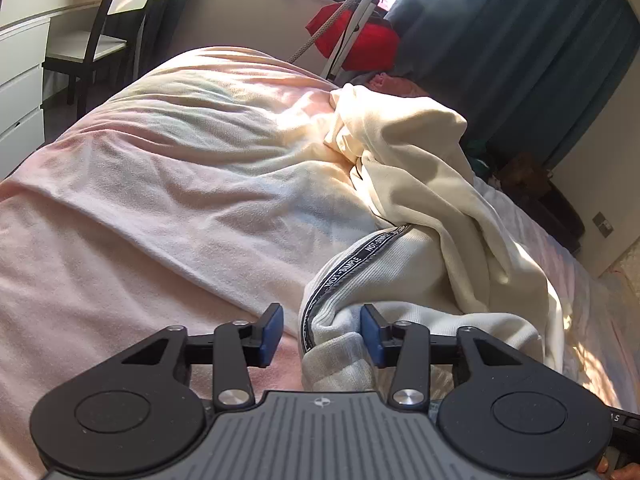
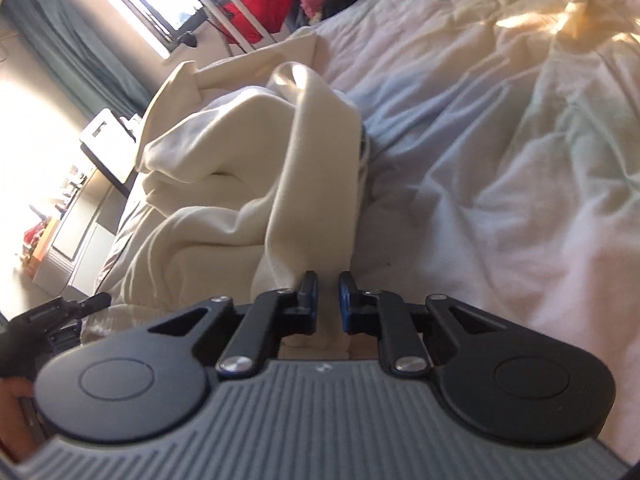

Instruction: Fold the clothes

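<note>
A cream sweatshirt [image 1: 420, 184] lies crumpled on the pink bed sheet [image 1: 168, 184]. Its ribbed collar with a black "NOT SIMPLE" tape [image 1: 352, 264] points at my left gripper [image 1: 322, 330]. The left gripper is open, and the collar edge sits between its blue pads without being pinched. In the right wrist view the same sweatshirt [image 2: 224, 160] is bunched up, and a strip of it runs down into my right gripper [image 2: 328, 300], which is shut on that fabric. The left gripper also shows in the right wrist view [image 2: 60, 312] at the left edge.
A black chair [image 1: 100, 32] and white drawers [image 1: 20, 60] stand beyond the bed on the left. A red bag on a stand [image 1: 356, 40] and dark blue curtains [image 1: 520, 40] are by the window. The wrinkled sheet [image 2: 500, 140] spreads to the right.
</note>
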`<state>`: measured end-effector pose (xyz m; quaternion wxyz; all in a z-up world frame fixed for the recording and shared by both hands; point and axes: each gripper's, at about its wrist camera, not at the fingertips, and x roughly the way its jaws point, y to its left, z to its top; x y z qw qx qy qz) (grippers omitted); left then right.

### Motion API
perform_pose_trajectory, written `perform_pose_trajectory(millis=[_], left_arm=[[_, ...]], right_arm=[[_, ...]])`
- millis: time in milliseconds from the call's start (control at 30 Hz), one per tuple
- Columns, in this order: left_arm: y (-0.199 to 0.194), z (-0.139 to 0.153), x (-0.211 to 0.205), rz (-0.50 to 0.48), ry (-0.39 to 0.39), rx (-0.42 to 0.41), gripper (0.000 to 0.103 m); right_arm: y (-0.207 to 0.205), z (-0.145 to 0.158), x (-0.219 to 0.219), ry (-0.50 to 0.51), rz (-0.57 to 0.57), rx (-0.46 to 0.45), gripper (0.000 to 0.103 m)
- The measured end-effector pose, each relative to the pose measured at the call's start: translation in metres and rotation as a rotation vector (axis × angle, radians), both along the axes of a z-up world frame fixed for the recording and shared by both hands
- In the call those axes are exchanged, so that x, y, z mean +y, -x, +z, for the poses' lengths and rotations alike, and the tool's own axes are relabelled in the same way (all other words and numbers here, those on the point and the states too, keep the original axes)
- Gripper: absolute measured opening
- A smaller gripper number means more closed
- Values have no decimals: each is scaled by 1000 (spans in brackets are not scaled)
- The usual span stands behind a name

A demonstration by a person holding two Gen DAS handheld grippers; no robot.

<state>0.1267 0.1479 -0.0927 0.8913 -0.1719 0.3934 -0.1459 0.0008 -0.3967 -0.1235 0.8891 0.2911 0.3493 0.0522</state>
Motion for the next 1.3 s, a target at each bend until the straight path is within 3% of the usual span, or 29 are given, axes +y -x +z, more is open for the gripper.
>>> perform_pose_trajectory(millis=[200, 300, 467, 500, 600, 733, 900, 933, 1000, 1033, 1067, 1167, 1300], left_arm=[[2, -2, 10, -59, 85, 43, 70], [2, -6, 6, -132, 122, 87, 72], [10, -11, -24, -232, -57, 56, 64], [11, -12, -27, -225, -89, 49, 57], [12, -13, -30, -196, -121, 39, 44], [11, -4, -16, -120, -29, -7, 25], [4, 2, 5, -27, 138, 6, 20], [3, 1, 6, -20, 147, 13, 20], [2, -1, 7, -19, 158, 22, 20], [1, -2, 8, -21, 161, 27, 21], [1, -3, 9, -24, 166, 30, 22], [0, -4, 11, -36, 186, 34, 29], [-2, -10, 12, -2, 230, 57, 52]], right_arm=[[2, 12, 4, -158, 115, -123, 14], [0, 16, 23, -130, 223, -131, 15], [-5, 9, 56, -14, 346, -71, 15], [-6, 6, 57, -6, 345, -56, 14], [-4, 8, 52, -22, 315, -63, 14], [5, 17, 33, -48, 197, -110, 15], [29, 19, -2, -56, -22, -62, 18], [34, 16, -7, -67, -55, -44, 23], [38, 10, -13, -122, -98, -18, 51], [38, 6, -15, -157, -112, -8, 77], [38, 2, -17, -192, -126, 2, 88], [29, -4, -13, -294, -48, -14, 86], [7, -16, 10, -243, 22, 57, 84]])
